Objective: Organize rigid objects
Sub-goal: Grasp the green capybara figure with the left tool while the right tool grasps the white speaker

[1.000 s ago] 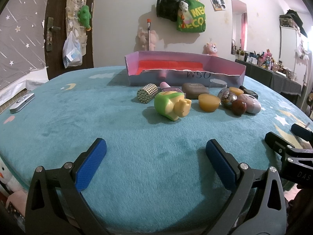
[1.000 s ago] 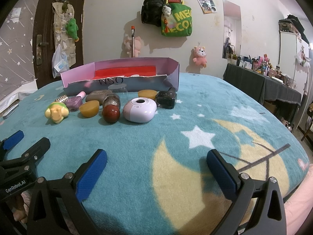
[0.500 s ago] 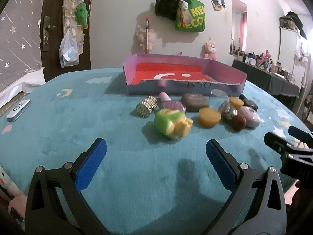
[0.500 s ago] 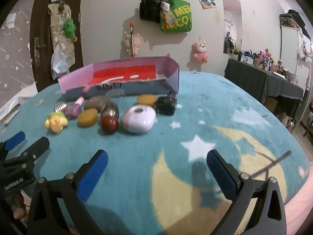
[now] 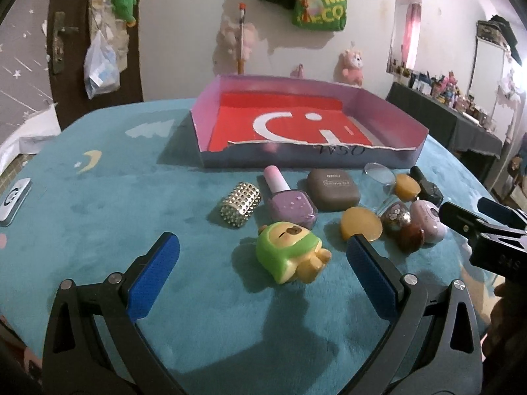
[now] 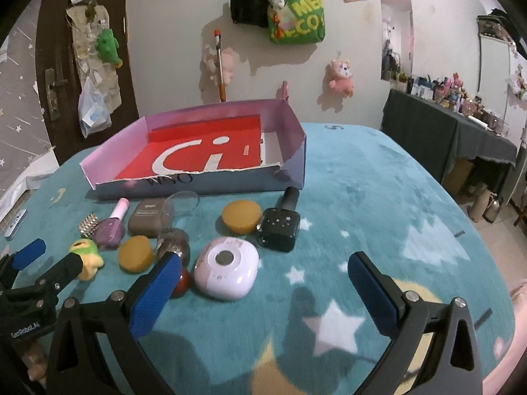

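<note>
A shallow pink box with a red floor (image 5: 296, 125) (image 6: 204, 154) stands on the teal blanket. In front of it lie small objects: a green-hooded toy figure (image 5: 290, 256) (image 6: 84, 253), a studded silver cylinder (image 5: 240, 204), a purple nail polish bottle (image 5: 290, 204) (image 6: 110, 227), a brown case (image 5: 332, 189) (image 6: 146, 217), two amber discs (image 5: 360, 227) (image 6: 240, 215), a pale pink round device (image 6: 227, 271), a black bottle (image 6: 281, 223). My left gripper (image 5: 262, 276) is open, just short of the toy figure. My right gripper (image 6: 263, 291) is open beside the pink device.
A white remote-like device (image 5: 14, 199) lies at the blanket's left edge. A dark table crowded with bottles (image 6: 451, 125) stands at the right wall. Bags and plush toys hang on the back wall (image 6: 283, 10). The blanket's right half carries star and moon patterns.
Both grippers have risen and moved forward toward the objects, so the box's red floor now shows. Both stay open. No object has shifted.
</note>
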{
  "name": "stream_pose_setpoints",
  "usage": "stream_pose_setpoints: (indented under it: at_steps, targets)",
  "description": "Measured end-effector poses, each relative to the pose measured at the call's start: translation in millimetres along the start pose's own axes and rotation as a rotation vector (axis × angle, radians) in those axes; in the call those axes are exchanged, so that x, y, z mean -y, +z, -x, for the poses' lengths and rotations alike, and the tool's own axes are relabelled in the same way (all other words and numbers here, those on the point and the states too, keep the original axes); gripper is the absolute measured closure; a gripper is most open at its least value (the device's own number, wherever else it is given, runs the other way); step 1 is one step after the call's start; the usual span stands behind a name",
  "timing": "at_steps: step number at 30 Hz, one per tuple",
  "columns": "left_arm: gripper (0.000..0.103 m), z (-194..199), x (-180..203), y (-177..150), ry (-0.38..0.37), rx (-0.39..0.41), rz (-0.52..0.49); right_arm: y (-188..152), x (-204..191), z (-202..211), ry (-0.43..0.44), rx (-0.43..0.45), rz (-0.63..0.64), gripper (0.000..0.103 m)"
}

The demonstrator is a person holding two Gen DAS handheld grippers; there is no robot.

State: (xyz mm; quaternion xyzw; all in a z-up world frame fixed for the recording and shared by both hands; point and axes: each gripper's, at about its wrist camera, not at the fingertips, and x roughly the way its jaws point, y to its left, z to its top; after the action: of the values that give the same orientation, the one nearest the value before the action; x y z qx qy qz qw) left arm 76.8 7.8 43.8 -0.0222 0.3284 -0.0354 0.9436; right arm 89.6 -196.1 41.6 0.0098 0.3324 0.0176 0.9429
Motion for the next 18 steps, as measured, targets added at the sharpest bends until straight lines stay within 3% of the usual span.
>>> stream_pose_setpoints:
  at_steps: [5,12,18]
  targets:
    - [0.006,-6.9,4.7,6.9,-0.017,-0.032,-0.028,8.5,-0.4,-14.1,0.024,-0.059,0.011,0.0]
    - [0.024,-20.8,8.1,14.5,-0.045,-0.091,-0.052,10.3,-5.6,-34.6,0.053,-0.158,0.037,0.008]
    - [0.054,-36.3,10.8,12.9,-0.105,-0.185,-0.055,7.1,-4.0,-44.4,0.117,-0.214,0.024,0.024]
